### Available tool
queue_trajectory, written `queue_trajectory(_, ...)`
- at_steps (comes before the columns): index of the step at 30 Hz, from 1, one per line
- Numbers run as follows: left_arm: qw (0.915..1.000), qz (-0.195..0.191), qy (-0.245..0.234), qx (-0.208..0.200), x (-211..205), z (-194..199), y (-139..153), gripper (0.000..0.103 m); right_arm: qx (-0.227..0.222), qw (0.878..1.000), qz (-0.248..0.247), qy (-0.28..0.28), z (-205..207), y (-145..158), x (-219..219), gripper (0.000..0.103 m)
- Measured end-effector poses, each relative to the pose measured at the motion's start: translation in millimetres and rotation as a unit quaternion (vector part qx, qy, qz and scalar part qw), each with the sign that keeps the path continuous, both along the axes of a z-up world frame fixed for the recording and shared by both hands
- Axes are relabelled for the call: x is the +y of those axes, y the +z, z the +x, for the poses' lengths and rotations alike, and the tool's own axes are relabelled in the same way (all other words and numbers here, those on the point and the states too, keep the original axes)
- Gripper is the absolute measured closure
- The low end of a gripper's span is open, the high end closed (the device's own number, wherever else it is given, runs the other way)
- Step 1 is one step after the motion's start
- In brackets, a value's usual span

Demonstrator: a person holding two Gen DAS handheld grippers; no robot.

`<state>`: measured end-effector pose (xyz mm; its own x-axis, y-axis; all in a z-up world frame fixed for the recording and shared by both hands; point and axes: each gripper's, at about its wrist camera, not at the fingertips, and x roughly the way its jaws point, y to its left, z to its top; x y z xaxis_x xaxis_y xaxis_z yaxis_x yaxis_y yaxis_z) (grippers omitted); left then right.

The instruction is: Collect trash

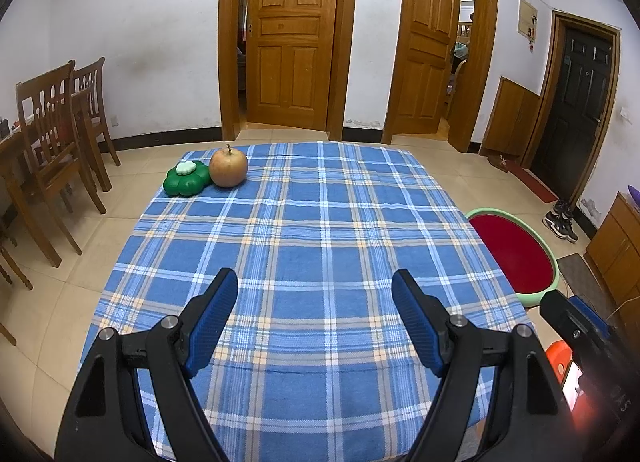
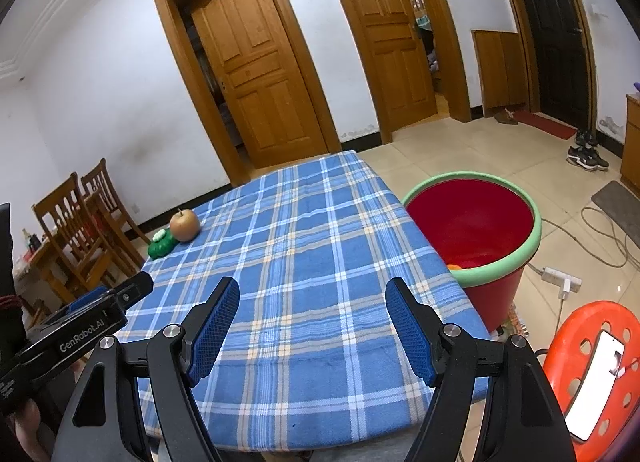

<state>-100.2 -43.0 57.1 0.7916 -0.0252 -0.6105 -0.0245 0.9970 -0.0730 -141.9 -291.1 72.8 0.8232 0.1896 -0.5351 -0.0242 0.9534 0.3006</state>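
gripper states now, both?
Left gripper: open, holding nothing.
Right gripper: open, holding nothing.

At the lower left of your right wrist view, white lettering reads "GenRobot.AI" on the black body of the left gripper [image 2: 86, 332]. On the wall plaque [image 1: 528, 19] at the upper right of your left wrist view, the marks are too small to read.

Even indoor light, sharp focus, fisheye bending, dark vignetted corners
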Motion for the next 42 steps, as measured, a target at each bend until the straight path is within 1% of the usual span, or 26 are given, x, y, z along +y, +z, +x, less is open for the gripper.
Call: queue_trajectory(42,1.0000,-0.001,0.001,-0.002,1.0,-4.1,-0.9,0.024,-0.003,1.000,-0.003,0.004,-2.4,-0.3,2.6,0.026)
